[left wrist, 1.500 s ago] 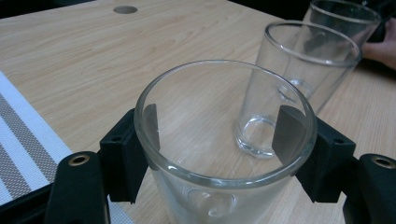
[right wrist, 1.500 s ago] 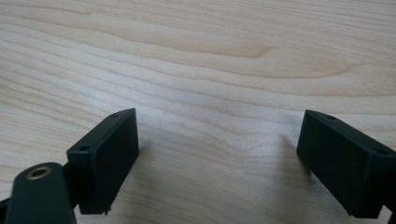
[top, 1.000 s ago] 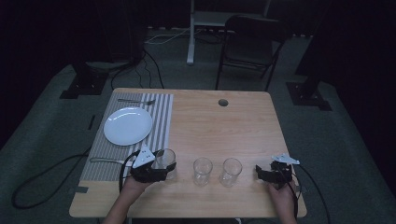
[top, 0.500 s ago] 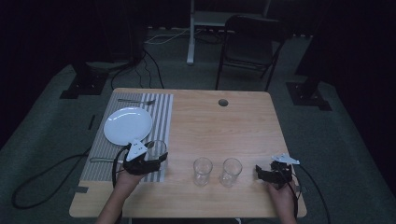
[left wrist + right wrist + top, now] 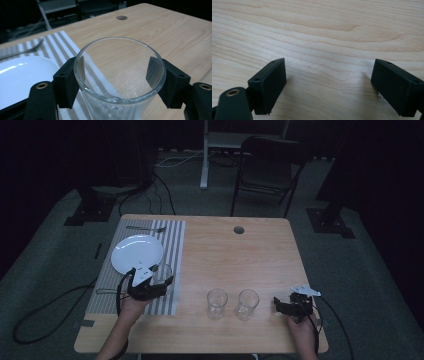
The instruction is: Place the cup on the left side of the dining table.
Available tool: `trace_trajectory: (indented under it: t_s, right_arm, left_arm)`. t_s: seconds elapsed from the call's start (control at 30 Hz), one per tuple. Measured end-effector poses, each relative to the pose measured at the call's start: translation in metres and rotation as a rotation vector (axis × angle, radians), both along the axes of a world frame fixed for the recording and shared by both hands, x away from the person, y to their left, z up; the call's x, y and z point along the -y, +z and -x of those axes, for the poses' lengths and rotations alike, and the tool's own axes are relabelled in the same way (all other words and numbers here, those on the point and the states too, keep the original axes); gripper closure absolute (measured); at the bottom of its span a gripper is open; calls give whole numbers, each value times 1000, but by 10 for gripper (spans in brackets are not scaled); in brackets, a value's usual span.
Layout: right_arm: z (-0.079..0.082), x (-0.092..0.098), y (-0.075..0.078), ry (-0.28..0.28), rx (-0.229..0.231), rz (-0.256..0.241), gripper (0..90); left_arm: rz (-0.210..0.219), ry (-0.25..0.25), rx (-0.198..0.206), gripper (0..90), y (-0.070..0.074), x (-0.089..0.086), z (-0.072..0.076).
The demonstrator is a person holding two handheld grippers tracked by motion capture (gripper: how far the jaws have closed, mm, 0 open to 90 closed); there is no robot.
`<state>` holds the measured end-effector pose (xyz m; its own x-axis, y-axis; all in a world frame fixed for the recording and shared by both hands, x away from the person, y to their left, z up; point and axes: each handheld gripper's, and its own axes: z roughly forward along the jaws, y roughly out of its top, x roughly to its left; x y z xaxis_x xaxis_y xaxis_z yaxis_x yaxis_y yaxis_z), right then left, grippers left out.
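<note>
My left gripper [image 5: 161, 282] is shut on a clear drinking glass [image 5: 162, 275] and holds it over the striped placemat [image 5: 175, 245], just right of the white plate [image 5: 136, 253]. In the left gripper view both black pads press the rim of the glass [image 5: 120, 75] from either side. Two more clear glasses [image 5: 217, 303] [image 5: 247, 304] stand side by side near the front of the wooden table [image 5: 240, 255]. My right gripper [image 5: 278, 305] rests low at the front right, open, with bare wood between its jaws [image 5: 329, 82].
A fork [image 5: 145, 228] lies at the far end of the placemat. A round cable hole [image 5: 239, 229] sits near the table's back edge. A dark chair [image 5: 267, 170] stands behind the table. Cables trail off the left side.
My left gripper has carried the glass away from the row of glasses, leftward and farther back, onto the placemat beside the plate. The right gripper has stayed put.
</note>
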<state>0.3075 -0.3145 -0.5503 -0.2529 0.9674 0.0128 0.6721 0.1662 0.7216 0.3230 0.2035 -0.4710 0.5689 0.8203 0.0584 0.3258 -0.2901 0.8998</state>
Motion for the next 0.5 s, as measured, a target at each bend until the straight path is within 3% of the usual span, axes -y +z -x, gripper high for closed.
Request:
trace_trajectory:
  t_s: [0.5]
  right_arm:
    - [0,0,0,-1,2,1,126]
  left_arm:
    - [2,60,-56,289,-8,-24,-19]
